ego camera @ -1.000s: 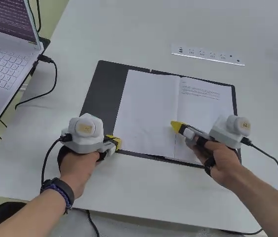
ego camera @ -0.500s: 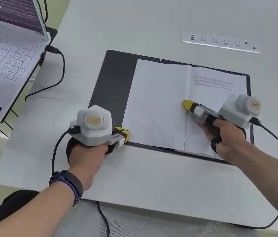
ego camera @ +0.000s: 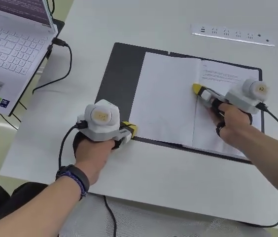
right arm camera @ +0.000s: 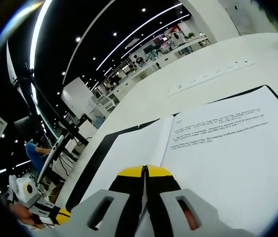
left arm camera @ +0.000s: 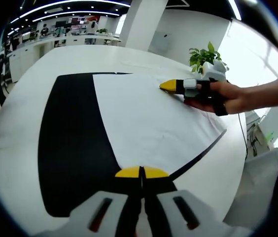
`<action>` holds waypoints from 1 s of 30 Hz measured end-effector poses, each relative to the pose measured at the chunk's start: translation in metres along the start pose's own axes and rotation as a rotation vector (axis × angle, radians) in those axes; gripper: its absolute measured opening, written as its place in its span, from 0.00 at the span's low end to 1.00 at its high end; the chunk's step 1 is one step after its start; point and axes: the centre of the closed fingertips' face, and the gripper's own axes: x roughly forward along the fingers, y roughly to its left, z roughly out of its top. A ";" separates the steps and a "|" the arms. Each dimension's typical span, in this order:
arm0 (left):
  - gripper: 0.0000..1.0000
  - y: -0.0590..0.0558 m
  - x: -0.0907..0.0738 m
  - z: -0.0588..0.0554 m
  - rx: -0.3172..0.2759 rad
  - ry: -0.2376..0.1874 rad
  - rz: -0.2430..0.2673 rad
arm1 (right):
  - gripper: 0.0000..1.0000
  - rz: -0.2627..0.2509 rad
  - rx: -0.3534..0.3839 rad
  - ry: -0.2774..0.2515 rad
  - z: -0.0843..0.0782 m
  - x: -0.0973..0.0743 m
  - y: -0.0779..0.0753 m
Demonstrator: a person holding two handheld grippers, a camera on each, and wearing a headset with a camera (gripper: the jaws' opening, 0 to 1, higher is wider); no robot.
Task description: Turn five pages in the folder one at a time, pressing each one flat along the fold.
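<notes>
Both pinched closed, left gripper (ego camera: 130, 130) and right gripper (ego camera: 196, 89) touch the folder (ego camera: 121, 79) on a white office table (ego camera: 144, 24).

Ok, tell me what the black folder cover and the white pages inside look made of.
The black folder cover looks like matte plastic or coated card: flat, even, no glare. The white pages look like thin matte paper: printed text on the right one.
</notes>
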 end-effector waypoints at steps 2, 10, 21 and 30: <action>0.00 -0.001 -0.001 0.000 -0.003 -0.001 -0.001 | 0.00 -0.018 0.003 -0.012 0.006 0.004 -0.003; 0.00 -0.003 -0.003 0.000 -0.007 -0.002 -0.004 | 0.00 -0.066 0.046 -0.056 0.026 0.022 -0.018; 0.00 -0.003 -0.005 0.001 -0.013 -0.012 -0.007 | 0.00 -0.111 0.140 -0.112 0.050 0.044 -0.035; 0.00 -0.001 -0.005 0.001 -0.024 -0.008 -0.008 | 0.00 -0.077 0.149 -0.117 0.055 0.052 -0.042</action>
